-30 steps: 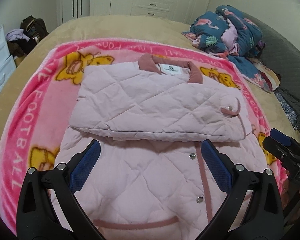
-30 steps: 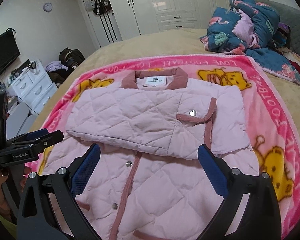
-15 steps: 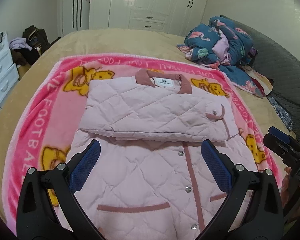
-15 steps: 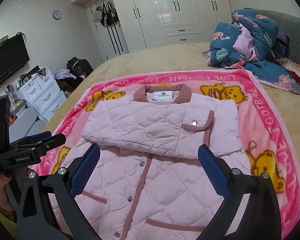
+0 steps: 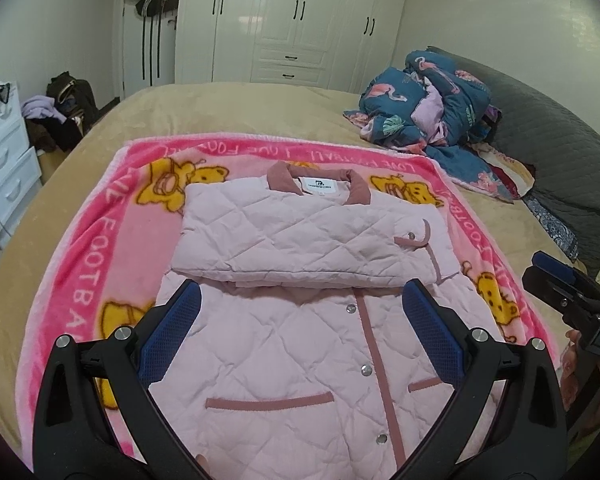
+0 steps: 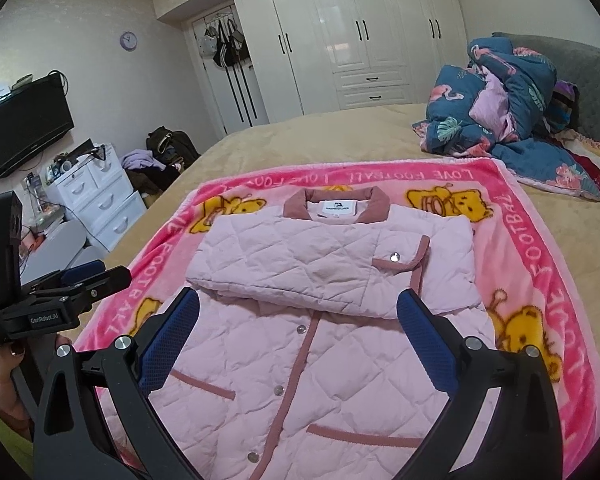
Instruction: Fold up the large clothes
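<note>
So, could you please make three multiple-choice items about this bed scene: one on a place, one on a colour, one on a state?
1. Where does the quilted jacket lie?
A. on the pink bear blanket
B. on the white drawers
C. on the floor

2. What colour is the jacket's collar?
A. dark blue
B. dusty rose
C. yellow

3. How do the left gripper and right gripper stand?
A. both shut on the jacket
B. one open, one shut
C. both open, holding nothing

Key: 1 A, the blanket shows all around the jacket. 2 B, the collar is darker pink than the body. 3 C, each view shows wide-apart blue pads above the cloth.
</note>
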Motion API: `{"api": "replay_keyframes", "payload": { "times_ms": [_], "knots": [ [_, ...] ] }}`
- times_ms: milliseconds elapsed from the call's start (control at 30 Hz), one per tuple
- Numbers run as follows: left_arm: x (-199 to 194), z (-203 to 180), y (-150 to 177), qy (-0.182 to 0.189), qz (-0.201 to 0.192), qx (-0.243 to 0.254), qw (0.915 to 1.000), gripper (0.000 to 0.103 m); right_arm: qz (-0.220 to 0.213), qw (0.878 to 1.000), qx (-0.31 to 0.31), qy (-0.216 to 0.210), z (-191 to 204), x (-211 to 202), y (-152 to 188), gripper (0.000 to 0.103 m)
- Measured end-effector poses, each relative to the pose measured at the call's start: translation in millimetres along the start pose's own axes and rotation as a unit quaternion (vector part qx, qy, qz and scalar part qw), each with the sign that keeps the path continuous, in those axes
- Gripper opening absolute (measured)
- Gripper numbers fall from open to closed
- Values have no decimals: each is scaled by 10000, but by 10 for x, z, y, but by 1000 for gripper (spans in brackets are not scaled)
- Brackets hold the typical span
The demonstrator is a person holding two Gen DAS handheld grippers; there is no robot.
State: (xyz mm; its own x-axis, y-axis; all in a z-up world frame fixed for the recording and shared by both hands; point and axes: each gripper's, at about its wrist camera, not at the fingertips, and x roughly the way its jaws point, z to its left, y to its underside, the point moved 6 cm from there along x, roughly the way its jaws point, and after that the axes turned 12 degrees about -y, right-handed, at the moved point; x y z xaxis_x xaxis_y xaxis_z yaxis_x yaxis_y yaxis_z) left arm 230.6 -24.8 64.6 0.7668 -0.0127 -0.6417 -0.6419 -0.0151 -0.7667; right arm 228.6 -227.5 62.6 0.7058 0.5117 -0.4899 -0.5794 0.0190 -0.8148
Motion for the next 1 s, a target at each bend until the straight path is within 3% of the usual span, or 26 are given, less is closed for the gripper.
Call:
{"api": "replay_keyframes", "payload": {
  "times_ms": [500,1000],
  "knots": [
    [-188,109,282,-82,-129,70,9999,95,-54,9999,-90,71,18,-334,257,99],
    [-107,420,726,-372,135,-54,9992,95,250,9990,54,353,-267,-406,773,99]
  ]
}}
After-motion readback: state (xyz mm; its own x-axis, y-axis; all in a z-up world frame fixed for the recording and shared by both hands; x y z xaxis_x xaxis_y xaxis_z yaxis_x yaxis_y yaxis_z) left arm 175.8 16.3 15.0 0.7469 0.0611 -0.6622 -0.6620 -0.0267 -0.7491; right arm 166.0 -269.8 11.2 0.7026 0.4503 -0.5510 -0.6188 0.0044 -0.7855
